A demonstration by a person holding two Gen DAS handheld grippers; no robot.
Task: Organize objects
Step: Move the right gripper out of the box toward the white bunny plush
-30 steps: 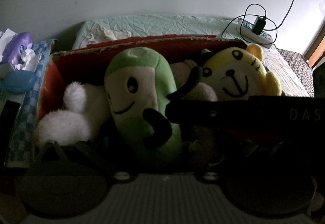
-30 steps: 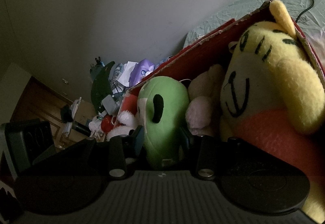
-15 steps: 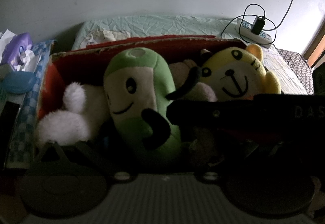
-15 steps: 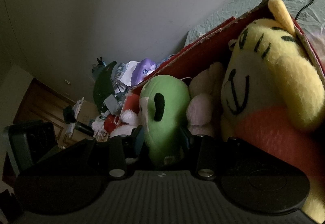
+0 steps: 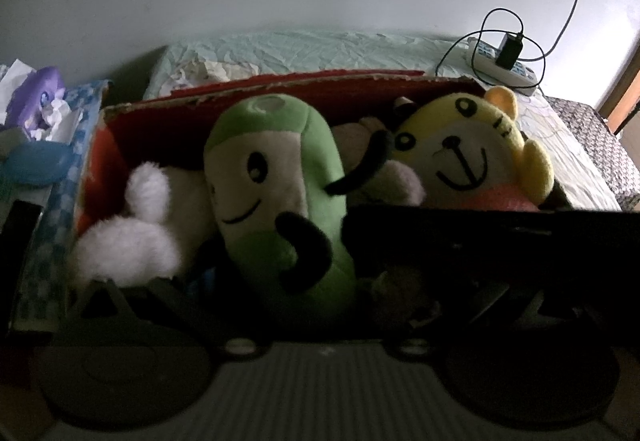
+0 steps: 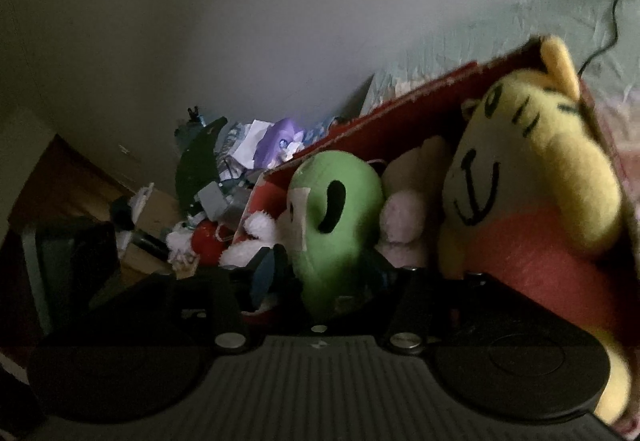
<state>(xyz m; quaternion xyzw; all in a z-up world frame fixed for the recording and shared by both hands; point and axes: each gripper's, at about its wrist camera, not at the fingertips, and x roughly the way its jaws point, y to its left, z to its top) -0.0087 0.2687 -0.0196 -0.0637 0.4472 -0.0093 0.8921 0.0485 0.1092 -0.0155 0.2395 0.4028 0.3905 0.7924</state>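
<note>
Right hand-held gripper (image 6: 320, 277) straddling green plush (image 6: 340, 225) at frame centre, contact indeterminate; left hand-held gripper (image 5: 280, 301) state indeterminate. Plush packed upright in red box (image 5: 320, 89), saving space.

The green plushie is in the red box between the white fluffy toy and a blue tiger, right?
Almost. The tiger is yellow, not blue; the left wrist view shows it clearly. The rest holds: the green plushie sits in the red box, with the white fluffy toy on one side and the tiger on the other.
</note>
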